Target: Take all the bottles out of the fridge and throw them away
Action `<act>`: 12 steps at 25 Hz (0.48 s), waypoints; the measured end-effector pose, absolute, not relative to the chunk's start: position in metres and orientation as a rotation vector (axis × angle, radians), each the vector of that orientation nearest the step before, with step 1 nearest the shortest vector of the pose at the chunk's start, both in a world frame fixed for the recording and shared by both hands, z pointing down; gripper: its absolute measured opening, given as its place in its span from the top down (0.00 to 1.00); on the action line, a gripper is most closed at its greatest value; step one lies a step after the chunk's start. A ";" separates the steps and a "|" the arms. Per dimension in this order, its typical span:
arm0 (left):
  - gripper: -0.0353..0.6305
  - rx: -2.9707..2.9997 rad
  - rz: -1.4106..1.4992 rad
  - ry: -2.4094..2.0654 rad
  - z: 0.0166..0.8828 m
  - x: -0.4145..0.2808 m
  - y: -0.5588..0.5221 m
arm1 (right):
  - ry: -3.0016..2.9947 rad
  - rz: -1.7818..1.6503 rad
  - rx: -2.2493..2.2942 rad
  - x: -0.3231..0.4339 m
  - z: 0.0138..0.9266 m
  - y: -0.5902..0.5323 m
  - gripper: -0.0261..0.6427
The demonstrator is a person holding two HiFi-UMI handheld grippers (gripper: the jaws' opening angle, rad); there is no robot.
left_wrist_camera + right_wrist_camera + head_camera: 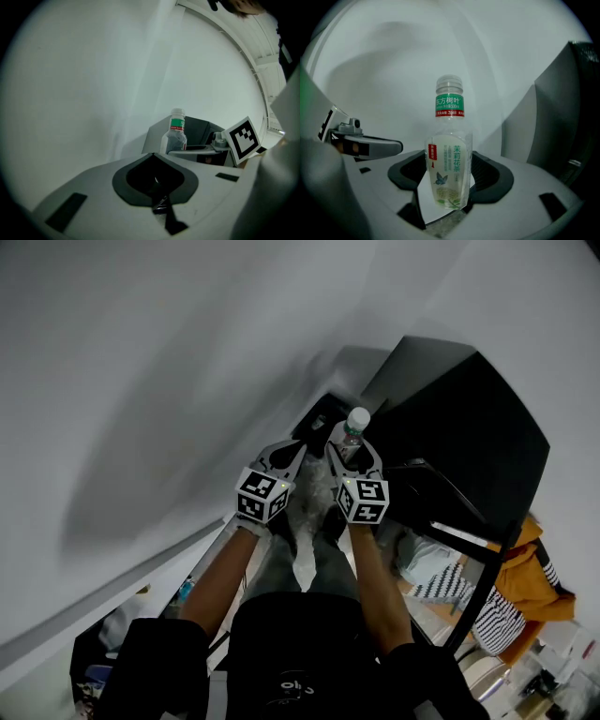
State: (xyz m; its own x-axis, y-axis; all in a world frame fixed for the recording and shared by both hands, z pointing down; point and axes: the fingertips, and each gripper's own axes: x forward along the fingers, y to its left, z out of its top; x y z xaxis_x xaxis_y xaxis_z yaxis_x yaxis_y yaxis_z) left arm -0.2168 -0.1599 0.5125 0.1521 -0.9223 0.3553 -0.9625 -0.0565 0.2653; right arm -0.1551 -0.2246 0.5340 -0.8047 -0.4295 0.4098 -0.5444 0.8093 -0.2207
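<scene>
Though dim, white wall point(393, 70) behind bottle point(449, 154)

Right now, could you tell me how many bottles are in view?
1. The bottle stands upright, clamped low on its body by the right gripper. Others may be hidden outside these views.

We look along the left gripper point(161, 206), whose grey jaws fill the lower field and meet at their dark tips with nothing between them. Beyond them we see a clear bottle point(176, 137), upright, with a white cap and a green band at the neck. It is clamped low on its body by the right gripper point(187, 150), whose marker cube point(243, 139) shows at the right. A dark box point(201, 129) stands just behind the bottle, against a white wall point(93, 70).
</scene>
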 end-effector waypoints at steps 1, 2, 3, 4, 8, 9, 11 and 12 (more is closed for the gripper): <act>0.94 1.998 0.129 -1.793 0.519 -0.218 -0.162 | -2.652 0.478 0.738 -0.158 0.541 -0.228 0.52; 0.94 1.990 0.132 -1.793 0.526 -0.219 -0.163 | -2.649 0.485 0.736 -0.159 0.550 -0.230 0.52; 0.94 1.979 0.133 -1.793 0.535 -0.221 -0.163 | -2.646 0.491 0.735 -0.160 0.559 -0.232 0.52; 0.94 1.968 0.132 -1.795 0.544 -0.223 -0.165 | -2.643 0.497 0.734 -0.162 0.568 -0.235 0.52; 0.94 1.944 0.131 -1.799 0.584 -0.239 -0.179 | -2.639 0.511 0.741 -0.173 0.611 -0.255 0.52; 0.94 1.942 0.134 -1.796 0.595 -0.243 -0.182 | -2.639 0.517 0.744 -0.175 0.624 -0.258 0.52; 0.94 1.937 0.138 -1.790 0.621 -0.249 -0.187 | -2.642 0.526 0.748 -0.180 0.650 -0.264 0.52; 0.94 1.935 0.139 -1.785 0.635 -0.252 -0.189 | -2.643 0.531 0.751 -0.181 0.664 -0.266 0.52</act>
